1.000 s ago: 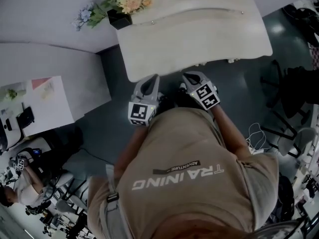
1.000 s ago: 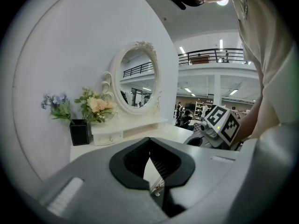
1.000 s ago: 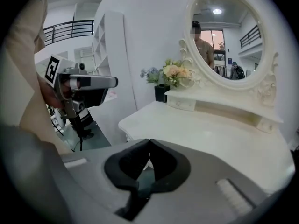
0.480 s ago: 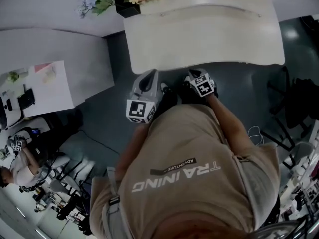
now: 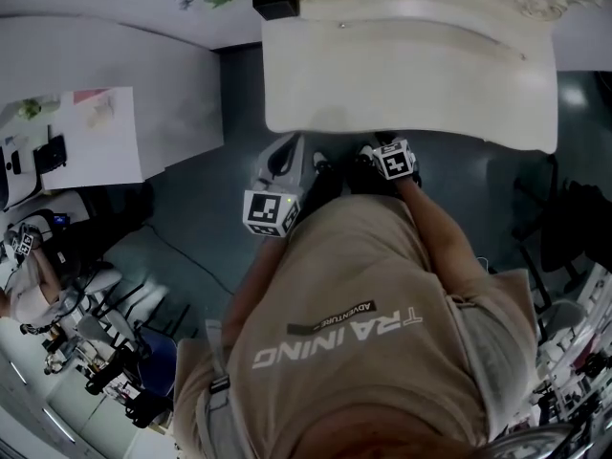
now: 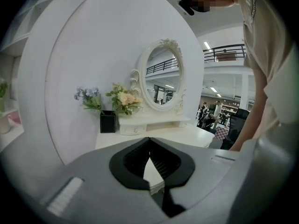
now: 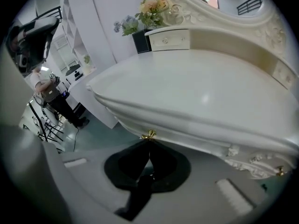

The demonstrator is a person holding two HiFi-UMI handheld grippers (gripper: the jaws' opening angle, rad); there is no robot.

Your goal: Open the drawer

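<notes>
A cream dressing table point(image 5: 411, 65) stands in front of me. Its drawer front point(image 7: 196, 135) runs under the curved top point(image 7: 196, 87), with a small gold knob point(image 7: 148, 134) on it. My right gripper point(image 7: 149, 142) is shut, its tips just below the knob and nearly touching it; nothing shows between the pads. In the head view the right gripper point(image 5: 381, 151) hangs low at the table's front edge. My left gripper point(image 6: 149, 139) is shut and empty, pointing across the tabletop point(image 6: 187, 134) toward the oval mirror point(image 6: 161, 76). In the head view the left gripper point(image 5: 287, 151) is beside the right one.
A black vase of flowers point(image 7: 140, 38) and small upper drawers point(image 7: 170, 38) sit at the table's back. A second gold knob point(image 7: 279, 171) is further right. A white desk point(image 5: 86, 142) with papers stands to the left; a seated person point(image 5: 29, 275) and chairs are beyond it.
My right gripper has dropped lower, down to the table's front edge. The left gripper has shifted slightly. The table now sits further right in the head view.
</notes>
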